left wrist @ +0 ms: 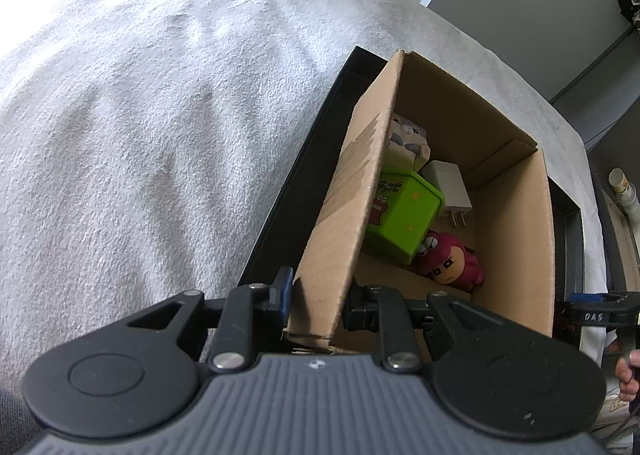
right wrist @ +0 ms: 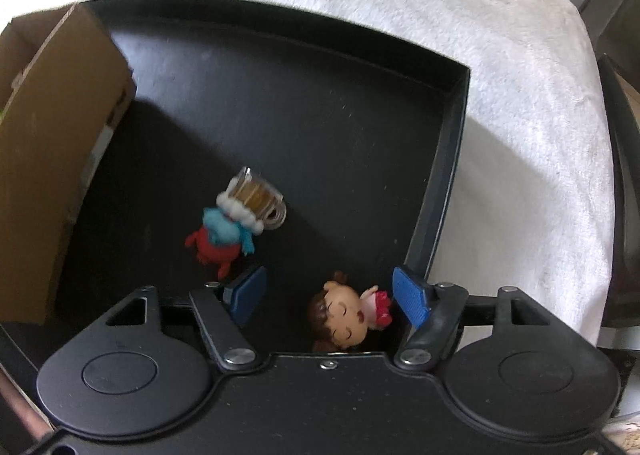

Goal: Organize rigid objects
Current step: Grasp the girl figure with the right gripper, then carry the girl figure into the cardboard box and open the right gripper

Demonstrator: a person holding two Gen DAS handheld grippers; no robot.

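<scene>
Filling up: cardboard box (left wrist: 516, 215) has approx four toys. Left hand-held gripper (left wrist: 316, 305) clamps its wall; right hand-held gripper (right wrist: 328, 295) wide around girl figurine (right wrist: 344, 315), beer-mug toy (right wrist: 236, 215) left on black tray (right wrist: 280, 95).

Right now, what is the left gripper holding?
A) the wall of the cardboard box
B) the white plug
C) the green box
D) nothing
A: the left gripper has its pads shut on the near wall of the cardboard box, while the toys lie loose inside.
</scene>
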